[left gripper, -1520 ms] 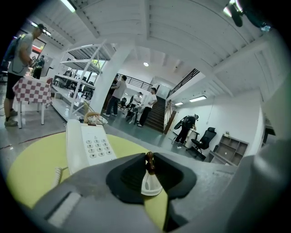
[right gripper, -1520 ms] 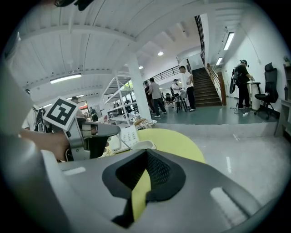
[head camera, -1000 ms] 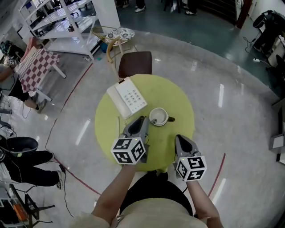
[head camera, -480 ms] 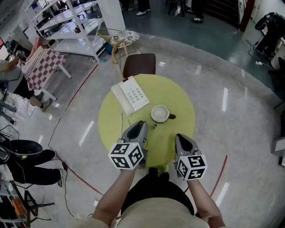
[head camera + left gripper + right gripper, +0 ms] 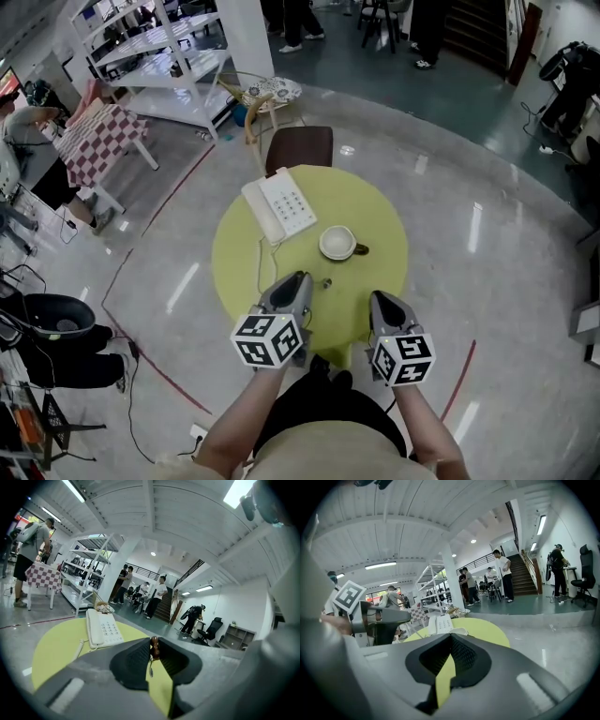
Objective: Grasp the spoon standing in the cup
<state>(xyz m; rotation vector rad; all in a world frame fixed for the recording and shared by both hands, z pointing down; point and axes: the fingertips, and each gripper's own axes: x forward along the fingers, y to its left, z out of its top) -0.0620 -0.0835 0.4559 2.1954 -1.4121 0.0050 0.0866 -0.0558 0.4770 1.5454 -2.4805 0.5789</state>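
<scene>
Item 1: left hand-held gripper (image 5: 298,278), over the near part of the round yellow-green worktop (image 5: 375,216); jaws drawn narrow and clamped on the spoon (image 5: 154,648)

Item 2: spoon, out of the cup and held between the left pads; brown knobbed end showed above them, thin metal part hung below; a small dark speck just right of the gripper tip in the head view was possibly its end, too small to be sure

Item 3: cup (image 5: 337,244), pale, upright near the worktop's middle, handle to the right, apart from both grippers

Item 4: right hand-held gripper (image 5: 382,298), at the near edge of the worktop; jaw tips appeared together with nothing between them

Item 5: white telephone (image 5: 279,208), left of the cup

Item 6: brown chair (image 5: 300,148), at the far side
</scene>
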